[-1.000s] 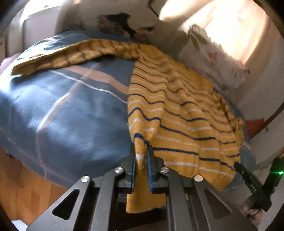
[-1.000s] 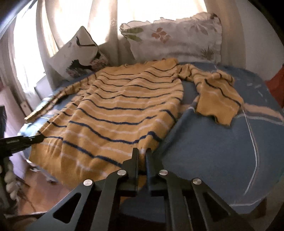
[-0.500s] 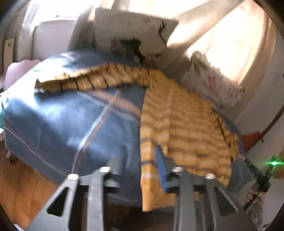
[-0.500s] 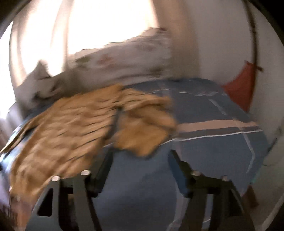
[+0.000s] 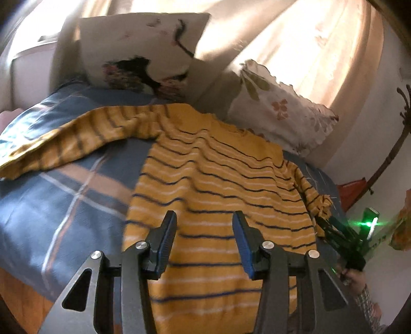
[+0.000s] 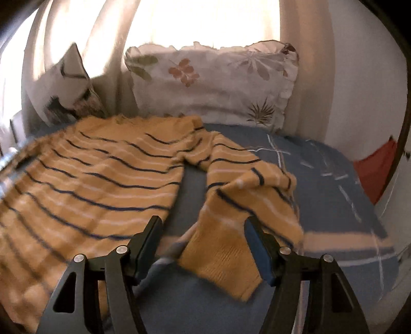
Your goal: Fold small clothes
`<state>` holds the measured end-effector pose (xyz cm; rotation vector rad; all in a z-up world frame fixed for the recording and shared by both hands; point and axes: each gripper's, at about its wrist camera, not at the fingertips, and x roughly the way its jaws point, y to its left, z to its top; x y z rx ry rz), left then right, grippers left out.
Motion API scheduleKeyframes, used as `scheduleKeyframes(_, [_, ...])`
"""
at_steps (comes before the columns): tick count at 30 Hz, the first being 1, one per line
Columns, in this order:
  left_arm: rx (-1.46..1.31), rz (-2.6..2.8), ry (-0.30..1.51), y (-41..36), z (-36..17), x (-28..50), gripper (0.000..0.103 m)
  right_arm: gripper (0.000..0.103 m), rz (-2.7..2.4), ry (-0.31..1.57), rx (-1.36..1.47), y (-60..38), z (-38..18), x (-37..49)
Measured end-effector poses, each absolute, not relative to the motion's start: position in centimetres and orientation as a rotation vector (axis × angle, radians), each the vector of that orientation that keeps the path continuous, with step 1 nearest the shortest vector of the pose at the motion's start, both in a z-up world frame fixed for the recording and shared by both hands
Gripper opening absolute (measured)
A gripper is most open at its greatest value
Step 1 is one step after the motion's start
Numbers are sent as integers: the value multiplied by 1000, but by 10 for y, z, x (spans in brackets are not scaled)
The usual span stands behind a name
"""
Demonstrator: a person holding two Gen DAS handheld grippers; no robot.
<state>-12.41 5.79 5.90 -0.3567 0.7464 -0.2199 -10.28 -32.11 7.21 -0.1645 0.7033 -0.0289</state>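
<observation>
The left gripper (image 5: 204,241) stands with its two jaws apart above the lower body of the one yellow striped sweater (image 5: 218,195); its jaws have just been opening, and only the flat knit lies below the gap, nothing pressed between the pads. The right gripper (image 6: 203,246) also has its jaws apart, having just been closing, with the cuff end of the sweater's right sleeve (image 6: 231,221) lying between them; the pads do not press on it, though the picture is blurred there. The sweater (image 6: 102,179) lies spread face up on the bed (image 6: 321,205), its hem toward the near edge and its neck toward the pillows. Its two sleeves differ: the left sleeve (image 5: 64,144) stretches out straight across the blue plaid bedcover (image 5: 51,205), while the right sleeve is bent and bunched beside the body. Two pillows stand at the head of the bed against the curtain (image 6: 205,23): one floral pillow (image 6: 213,84) with a ruffled edge and one pillow with a dark bird print (image 5: 143,56). In the left wrist view, the other gripper shows at the right edge with one green light (image 5: 370,223) and a hand (image 5: 355,278) below it. One red object (image 6: 375,172) sits beyond the bed's far side.
</observation>
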Motion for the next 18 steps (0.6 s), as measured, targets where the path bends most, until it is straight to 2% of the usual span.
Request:
scheduleKeyframes(1, [-354, -224, 751, 54, 59, -120, 44, 1, -23, 729, -154, -327, 73, -97])
scheduleKeyframes(9, [-371, -248, 779, 46, 57, -85, 44, 3, -360, 581, 145, -506, 160, -75])
scheduleKeyframes(13, [-410, -247, 796, 47, 51, -71, 44, 3, -572, 585, 242, -597, 169, -63])
scheduleKeyframes(18, [-433, -256, 829, 42, 41, -60, 45, 0, -721, 612, 348, -670, 155, -61])
